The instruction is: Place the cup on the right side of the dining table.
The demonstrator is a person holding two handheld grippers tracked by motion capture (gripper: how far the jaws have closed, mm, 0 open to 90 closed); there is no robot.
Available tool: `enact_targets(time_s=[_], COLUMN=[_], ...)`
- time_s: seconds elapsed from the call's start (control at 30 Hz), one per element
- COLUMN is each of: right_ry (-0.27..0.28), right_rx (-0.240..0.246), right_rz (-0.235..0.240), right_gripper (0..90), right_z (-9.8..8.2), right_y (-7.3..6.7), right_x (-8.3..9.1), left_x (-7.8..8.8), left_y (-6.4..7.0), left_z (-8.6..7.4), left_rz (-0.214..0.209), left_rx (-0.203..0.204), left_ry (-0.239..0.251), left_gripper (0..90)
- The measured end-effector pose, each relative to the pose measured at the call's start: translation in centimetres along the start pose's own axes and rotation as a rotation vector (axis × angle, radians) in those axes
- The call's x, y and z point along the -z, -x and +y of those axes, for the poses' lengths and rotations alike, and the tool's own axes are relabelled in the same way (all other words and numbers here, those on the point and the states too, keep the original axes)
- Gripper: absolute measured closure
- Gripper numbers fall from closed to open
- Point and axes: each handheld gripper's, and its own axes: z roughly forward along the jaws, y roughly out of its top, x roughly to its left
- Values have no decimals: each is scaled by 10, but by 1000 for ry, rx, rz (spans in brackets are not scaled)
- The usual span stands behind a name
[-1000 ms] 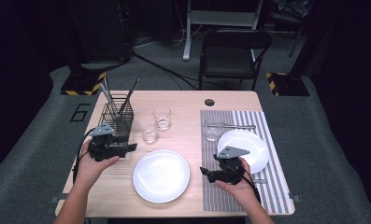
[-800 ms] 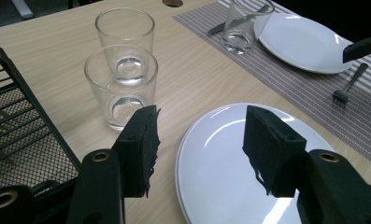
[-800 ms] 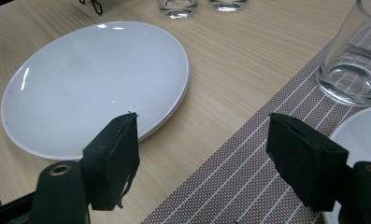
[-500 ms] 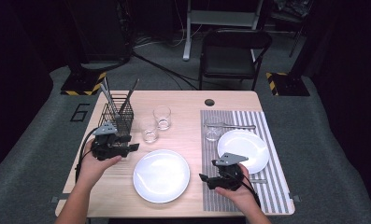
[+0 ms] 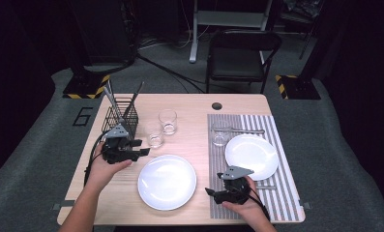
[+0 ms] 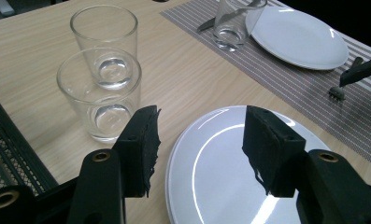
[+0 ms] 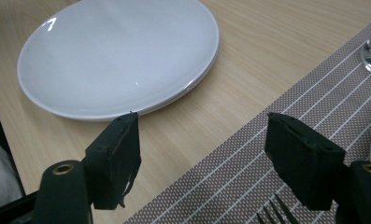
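On the worktop point(image 5: 194, 104), the left gripper point(image 5: 140, 148) hovers with jaws wide apart and empty beside the wire basket point(image 5: 120, 117) near the left edge, while the right gripper point(image 5: 210, 192), also open and empty, sits at the striped placemat's point(image 5: 276, 186) near-left corner, beside the centre plate point(image 5: 167, 181).

Right gripper point(image 7: 202, 158): two black jaws, spread wide, nothing between them. Round white ceramic plate point(image 7: 117, 51) on light wooden worktop point(image 7: 286, 42). Brown woven placemat with white stripes point(image 7: 248, 158) at right. Metal fork tines point(image 7: 274, 212) at bottom edge.
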Motion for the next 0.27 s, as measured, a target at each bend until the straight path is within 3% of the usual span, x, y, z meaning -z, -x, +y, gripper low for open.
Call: enact_targets(time_s=[0.27], right_ry=[-1], right_rx=[-9], right_rz=[18], right_gripper=[266], right_z=[-8], right_y=[1], right_x=[-1], left_x=[-4], left_y=[1], left_z=[1], left_rz=[2], left_rx=[-13], left_ry=[-13], left_gripper=[451])
